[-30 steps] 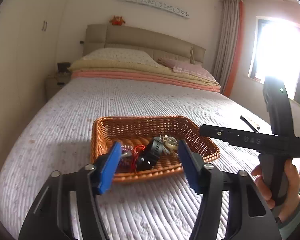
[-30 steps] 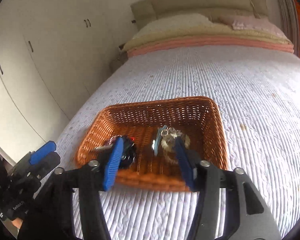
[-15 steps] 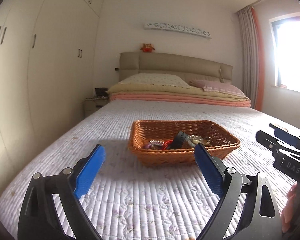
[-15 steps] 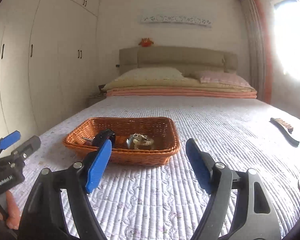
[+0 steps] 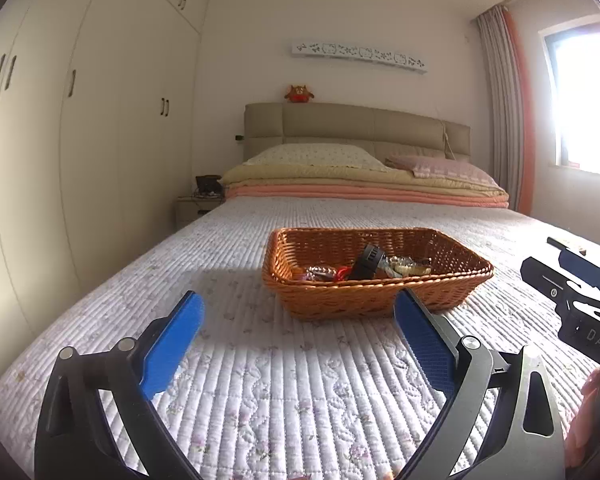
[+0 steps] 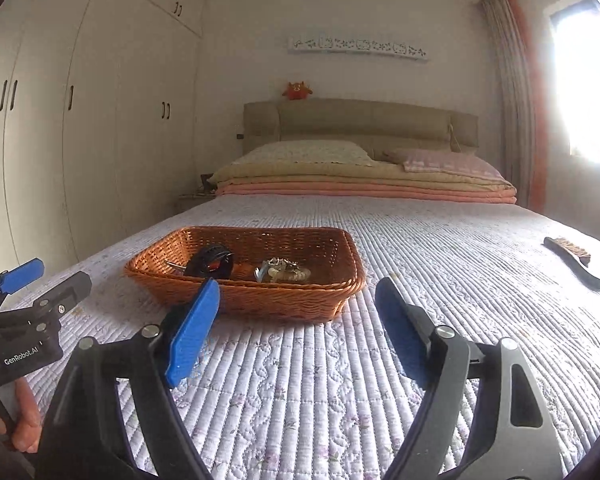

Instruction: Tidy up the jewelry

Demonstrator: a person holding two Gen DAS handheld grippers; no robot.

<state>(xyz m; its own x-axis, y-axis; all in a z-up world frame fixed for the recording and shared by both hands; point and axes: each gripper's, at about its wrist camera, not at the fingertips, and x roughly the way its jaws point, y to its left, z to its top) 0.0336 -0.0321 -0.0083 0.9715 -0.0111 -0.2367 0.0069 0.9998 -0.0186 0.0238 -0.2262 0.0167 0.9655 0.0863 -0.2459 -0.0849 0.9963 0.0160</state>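
Left gripper [image 5: 298,322]: jaws opening, nearly full spread, nothing between the pads, nothing touched. Right gripper [image 6: 296,308]: jaws opening too, a bit less wide, likewise empty. Both are held low over the quilted bed [image 5: 260,380], short of the wicker basket [image 5: 364,300], pointing at its near wall.

The jewelry [image 5: 404,266] is heaped in the basket floor toward the right end: a pale beaded or chain cluster, with a black band [image 6: 210,266] and small red and shiny bits [image 5: 320,273] beside it. Individual pieces cannot be separated at this range. The basket sits mid-bed, well clear of the foot edge; a brush [image 6: 572,260] lies near the right edge.

Step judged: approach for a pick. Entry is best made from above the rim, not through the wall. One piece should be isolated per grasp; chains are likely to snag neighbours, so a slow lift is advised. The basket is light and may be dragged; bracing with the other gripper is suggested.
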